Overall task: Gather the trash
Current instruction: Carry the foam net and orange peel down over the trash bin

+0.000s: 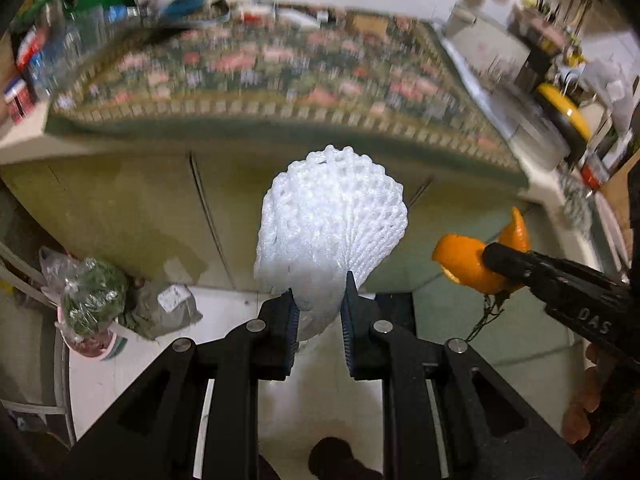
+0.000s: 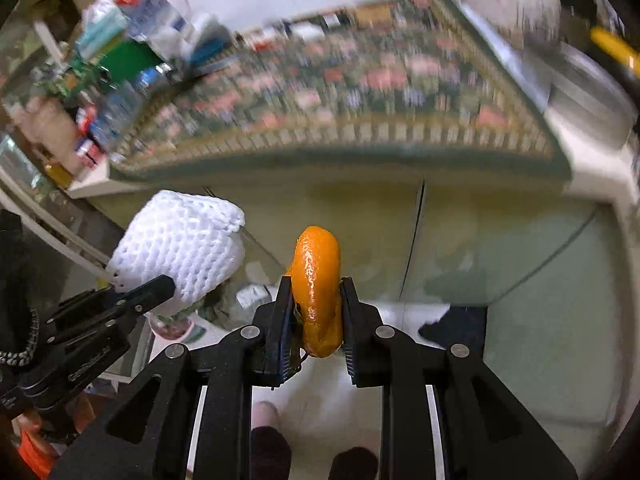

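You have two pieces of trash in the air in front of the bench's cupboard doors. The foam net (image 1: 332, 224) is a white mesh fruit sleeve, fanned wide at its top and squeezed narrow at its lower end. The orange peel (image 2: 318, 292) is glossy and curled, standing roughly upright, with a thin stem dangling below. The peel hangs just right of the net, apart from it.

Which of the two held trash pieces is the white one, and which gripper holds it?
The white foam fruit net, clamped by the left gripper. The right gripper holds the glossy orange peel instead.
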Demonstrator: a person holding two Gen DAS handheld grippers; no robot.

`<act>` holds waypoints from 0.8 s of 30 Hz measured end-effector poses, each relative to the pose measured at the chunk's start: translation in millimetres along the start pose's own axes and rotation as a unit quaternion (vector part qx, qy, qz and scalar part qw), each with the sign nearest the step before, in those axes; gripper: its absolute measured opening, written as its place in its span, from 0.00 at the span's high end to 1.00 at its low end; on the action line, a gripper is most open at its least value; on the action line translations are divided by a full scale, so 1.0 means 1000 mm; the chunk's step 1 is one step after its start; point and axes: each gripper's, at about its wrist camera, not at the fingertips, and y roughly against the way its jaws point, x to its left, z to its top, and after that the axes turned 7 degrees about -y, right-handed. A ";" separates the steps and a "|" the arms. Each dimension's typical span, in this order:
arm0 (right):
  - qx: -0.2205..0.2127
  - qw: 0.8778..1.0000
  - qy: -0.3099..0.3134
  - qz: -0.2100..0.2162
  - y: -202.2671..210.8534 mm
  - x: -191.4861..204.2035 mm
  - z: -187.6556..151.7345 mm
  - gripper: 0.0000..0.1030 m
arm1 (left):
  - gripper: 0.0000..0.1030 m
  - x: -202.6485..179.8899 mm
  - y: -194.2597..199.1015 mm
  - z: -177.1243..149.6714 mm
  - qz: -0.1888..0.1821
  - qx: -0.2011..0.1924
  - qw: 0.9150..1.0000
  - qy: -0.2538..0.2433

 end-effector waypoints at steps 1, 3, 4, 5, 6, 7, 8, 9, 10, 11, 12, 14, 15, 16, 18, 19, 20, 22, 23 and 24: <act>0.010 1.000 -0.010 -0.005 -0.020 -0.004 -0.007 0.81 | 0.82 0.006 -0.014 -0.006 -0.004 0.008 1.000 -0.002; 0.020 0.999 -0.024 -0.013 -0.053 -0.011 -0.022 0.81 | 0.82 0.016 -0.041 -0.019 -0.008 0.020 1.000 -0.008; 0.024 0.999 -0.028 -0.019 -0.067 -0.014 -0.028 0.81 | 0.82 0.023 -0.058 -0.027 -0.011 0.026 1.000 -0.014; 0.029 0.999 -0.033 -0.026 -0.083 -0.017 -0.034 0.81 | 0.82 0.026 -0.069 -0.032 -0.011 0.030 0.999 -0.017; 0.032 0.998 -0.038 -0.030 -0.096 -0.020 -0.040 0.81 | 0.82 0.031 -0.082 -0.039 -0.013 0.036 0.999 -0.019; 0.036 0.998 -0.044 -0.035 -0.114 -0.023 -0.048 0.81 | 0.82 0.039 -0.102 -0.048 -0.019 0.045 0.999 -0.018; 0.038 0.997 -0.048 -0.040 -0.127 -0.026 -0.054 0.80 | 0.82 0.045 -0.115 -0.054 -0.023 0.050 0.998 -0.014; 0.039 0.997 -0.050 -0.047 -0.144 -0.030 -0.061 0.80 | 0.82 0.051 -0.127 -0.061 -0.026 0.055 0.998 -0.011; 0.040 0.996 -0.050 -0.054 -0.159 -0.033 -0.067 0.80 | 0.82 0.060 -0.147 -0.072 -0.030 0.062 0.998 -0.007; 0.043 0.996 -0.050 -0.060 -0.174 -0.036 -0.073 0.80 | 0.82 0.066 -0.161 -0.078 -0.030 0.068 0.997 -0.005; 0.048 0.995 -0.052 -0.064 -0.192 -0.040 -0.080 0.80 | 0.82 0.073 -0.180 -0.088 -0.027 0.077 0.997 -0.001; 0.062 0.994 -0.060 -0.061 -0.220 -0.049 -0.088 0.80 | 0.82 0.085 -0.209 -0.102 -0.021 0.091 0.996 0.003; 0.069 0.994 -0.064 -0.056 -0.237 -0.054 -0.093 0.80 | 0.82 0.092 -0.225 -0.111 -0.018 0.097 0.995 0.005; 0.072 0.994 -0.066 -0.053 -0.247 -0.057 -0.094 0.80 | 0.82 0.097 -0.238 -0.119 -0.017 0.101 0.995 0.006; 0.080 0.993 -0.068 -0.048 -0.270 -0.063 -0.100 0.77 | 0.82 0.105 -0.258 -0.127 -0.014 0.110 0.994 0.005; 0.086 0.993 -0.066 -0.045 -0.283 -0.066 -0.102 0.76 | 0.82 0.109 -0.272 -0.134 -0.010 0.115 0.993 0.003; 0.089 0.993 -0.064 -0.044 -0.292 -0.067 -0.104 0.75 | 0.82 0.110 -0.279 -0.136 -0.009 0.117 0.993 0.004; 0.093 0.993 -0.061 -0.041 -0.307 -0.070 -0.105 0.74 | 0.82 0.115 -0.299 -0.143 -0.011 0.124 0.992 0.006; 0.096 0.993 -0.058 -0.040 -0.314 -0.068 -0.105 0.72 | 0.82 0.117 -0.305 -0.145 -0.013 0.126 0.992 0.007; 0.098 0.993 -0.055 -0.040 -0.319 -0.068 -0.105 0.69 | 0.82 0.118 -0.312 -0.147 -0.015 0.128 0.992 0.007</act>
